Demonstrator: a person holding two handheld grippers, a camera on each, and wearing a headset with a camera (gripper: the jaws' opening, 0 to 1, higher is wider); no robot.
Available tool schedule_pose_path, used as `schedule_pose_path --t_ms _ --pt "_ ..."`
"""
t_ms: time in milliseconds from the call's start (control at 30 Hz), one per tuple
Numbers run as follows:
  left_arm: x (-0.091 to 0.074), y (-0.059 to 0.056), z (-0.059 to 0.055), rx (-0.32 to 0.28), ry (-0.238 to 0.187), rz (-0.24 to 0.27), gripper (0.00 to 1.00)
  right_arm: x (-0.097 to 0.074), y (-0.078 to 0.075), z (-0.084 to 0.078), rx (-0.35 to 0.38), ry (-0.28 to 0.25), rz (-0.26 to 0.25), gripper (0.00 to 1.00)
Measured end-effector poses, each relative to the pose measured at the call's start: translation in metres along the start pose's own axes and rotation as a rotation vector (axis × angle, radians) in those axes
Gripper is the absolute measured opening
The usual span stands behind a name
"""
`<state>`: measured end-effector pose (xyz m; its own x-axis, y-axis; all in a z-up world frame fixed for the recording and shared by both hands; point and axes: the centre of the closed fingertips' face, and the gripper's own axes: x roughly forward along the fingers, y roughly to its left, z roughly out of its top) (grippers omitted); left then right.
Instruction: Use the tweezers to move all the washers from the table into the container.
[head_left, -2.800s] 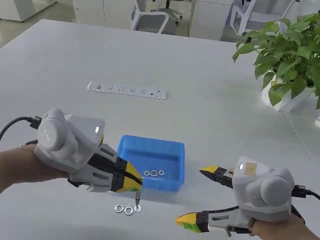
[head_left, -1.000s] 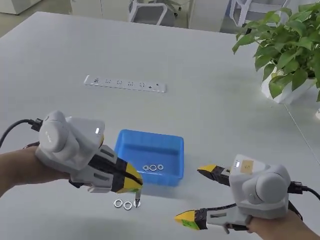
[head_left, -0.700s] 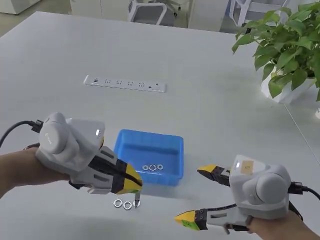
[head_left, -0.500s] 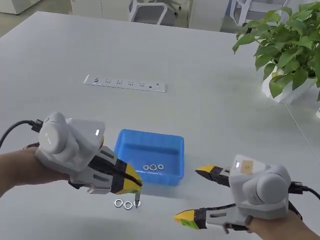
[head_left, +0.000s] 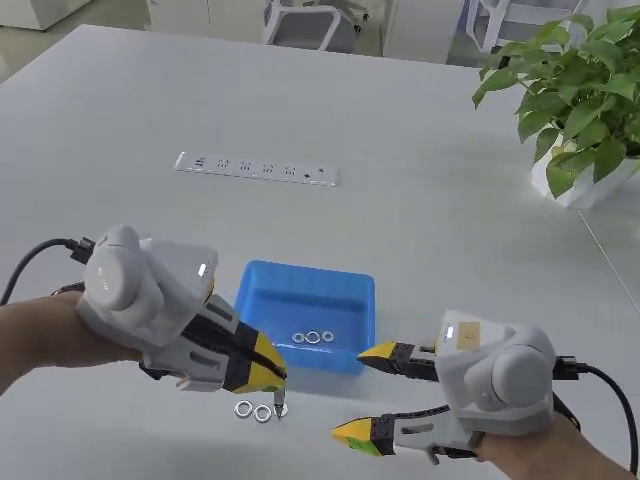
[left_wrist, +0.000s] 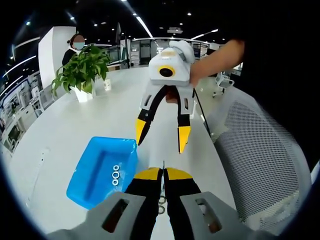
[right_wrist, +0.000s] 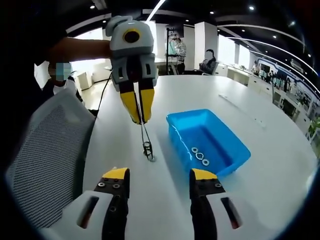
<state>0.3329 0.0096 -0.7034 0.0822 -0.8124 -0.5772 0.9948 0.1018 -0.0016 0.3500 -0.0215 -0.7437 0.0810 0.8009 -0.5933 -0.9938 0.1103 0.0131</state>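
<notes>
My left gripper (head_left: 268, 378) is shut on thin metal tweezers (head_left: 277, 399) that point down at the table. Their tips rest at the rightmost of three washers (head_left: 261, 411) lying in a row in front of the blue container (head_left: 264, 296). Three more washers (head_left: 313, 338) lie inside the container. In the right gripper view the tweezers (right_wrist: 144, 131) reach down to the washers (right_wrist: 148, 149) on the table. My right gripper (head_left: 362, 395) stands open and holds nothing, just right of the container's near corner. The left gripper (left_wrist: 163, 174) has its yellow jaws pressed together on the tweezers (left_wrist: 163, 167).
A white power strip (head_left: 258, 170) lies further back on the grey table. A potted plant (head_left: 580, 90) stands at the far right. A mesh office chair (left_wrist: 260, 150) is at the table's near edge. People stand in the background of the room.
My right gripper has drifted left, closer to the container's near right corner. The left gripper and the tweezers stay at the washers. The head view has shifted a little.
</notes>
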Motion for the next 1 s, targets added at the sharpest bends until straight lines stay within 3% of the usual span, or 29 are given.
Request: schedule_pose_path --t_ms 500,1000 --pt "0.001 0.000 0.001 0.005 0.009 -0.016 0.06 0.034 0.017 0.019 -0.091 0.007 0.109 0.31" --pt "-0.001 0.001 -0.001 0.002 0.013 -0.017 0.06 0.059 0.020 0.016 -0.115 0.055 0.130 0.19"
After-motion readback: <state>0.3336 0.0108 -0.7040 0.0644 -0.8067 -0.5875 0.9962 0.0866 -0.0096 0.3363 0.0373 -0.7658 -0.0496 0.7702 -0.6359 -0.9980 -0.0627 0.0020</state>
